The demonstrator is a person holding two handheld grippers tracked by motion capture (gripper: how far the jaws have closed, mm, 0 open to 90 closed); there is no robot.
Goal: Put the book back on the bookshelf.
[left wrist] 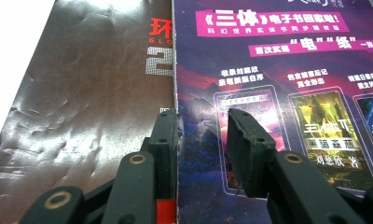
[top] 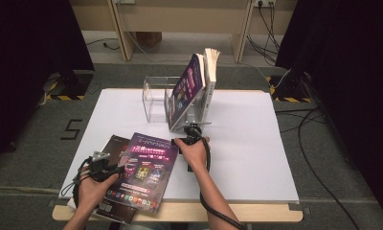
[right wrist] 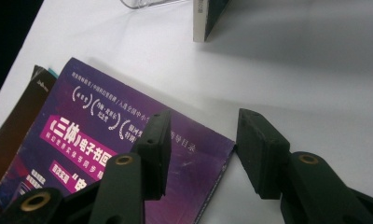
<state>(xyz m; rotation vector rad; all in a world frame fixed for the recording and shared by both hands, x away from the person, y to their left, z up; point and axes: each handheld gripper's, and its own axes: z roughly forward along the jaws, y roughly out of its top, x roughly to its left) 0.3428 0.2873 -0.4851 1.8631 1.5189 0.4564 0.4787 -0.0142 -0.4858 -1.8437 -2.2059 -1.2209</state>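
Observation:
A purple magazine [top: 146,172] lies flat at the table's front left, partly over a dark brown magazine [top: 114,143]. My left gripper [top: 114,168] stands open at the purple one's left edge. In the left gripper view its jaws [left wrist: 201,116] straddle that edge, one jaw over the brown magazine [left wrist: 82,102], the other over the purple magazine [left wrist: 278,70]. My right gripper [top: 182,142] is open at the far right corner. In the right gripper view that corner of the purple magazine [right wrist: 82,135] lies between the parted jaws [right wrist: 205,119], untouched by the pads.
On the white table [top: 256,153], a clear acrylic stand [top: 153,100] holds a purple-covered book [top: 187,91] and a thick pale book [top: 209,72] leaning left. The book's lower end [right wrist: 205,18] is just beyond my right gripper. Cables run over the floor at the right.

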